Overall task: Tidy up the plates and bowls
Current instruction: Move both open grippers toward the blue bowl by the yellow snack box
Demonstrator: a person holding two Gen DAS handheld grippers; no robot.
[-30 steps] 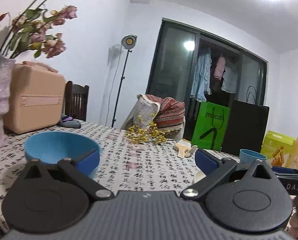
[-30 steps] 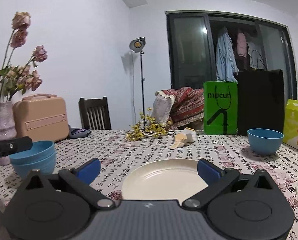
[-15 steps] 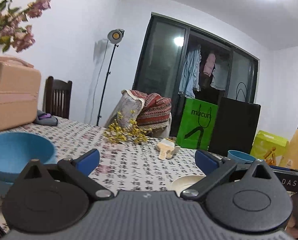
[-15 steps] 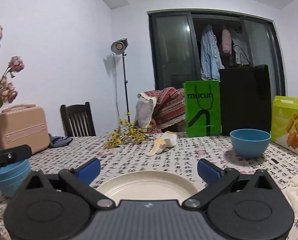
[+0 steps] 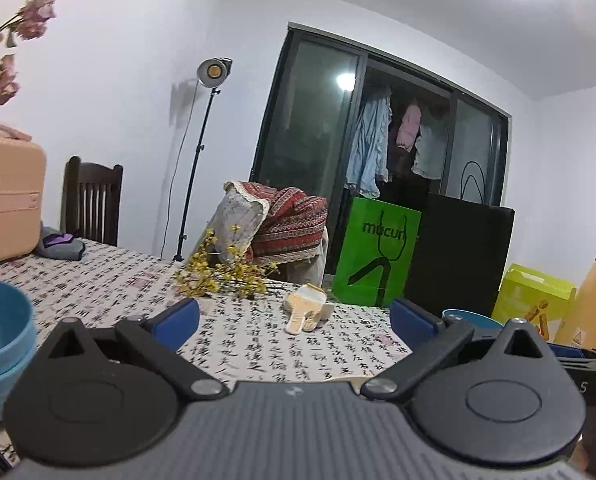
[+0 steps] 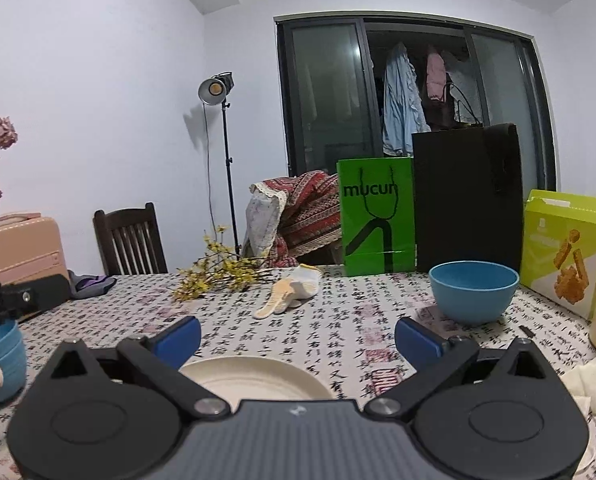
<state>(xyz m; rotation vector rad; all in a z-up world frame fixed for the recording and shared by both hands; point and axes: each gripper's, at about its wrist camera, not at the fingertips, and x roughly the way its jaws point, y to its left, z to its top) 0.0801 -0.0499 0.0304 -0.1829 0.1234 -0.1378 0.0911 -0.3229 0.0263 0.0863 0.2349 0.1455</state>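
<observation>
White walls and a dark sliding window close in a room where a table [image 6: 330,332] under a cloth printed with black characters carries everything. Nearest in the right wrist view, the right gripper [image 6: 297,334] hangs low over the near edge with its blue-tipped fingers [image 6: 178,336] spread wide and nothing between them. A cream plate [image 6: 254,378] lies flat on the cloth just below and between those fingers, partly hidden by the gripper body. Ahead and to the right, well apart from the plate, a single blue bowl [image 6: 474,290] stands upright near the right edge. At the left edge sit the stacked blue bowls [image 6: 0,354], with the dark body of the other tool above them.

From the left wrist view, the left gripper [image 5: 294,318] is likewise wide open and empty, held above the cloth. The stacked blue bowls [image 5: 0,344] sit to its left, just beside the left finger's linkage, not between the fingers. Only the far rim of the single blue bowl [image 5: 472,316] shows beyond the right finger [image 5: 412,316].

Farther along the middle of the table lie a pale glove [image 6: 288,292] and a yellow flower sprig [image 6: 218,272]. Along the far edge stand a green bag [image 6: 376,216], a black bag [image 6: 466,196] and a yellow-green box [image 6: 562,248]. A pink case [image 6: 18,248] rests toward the far left corner.
</observation>
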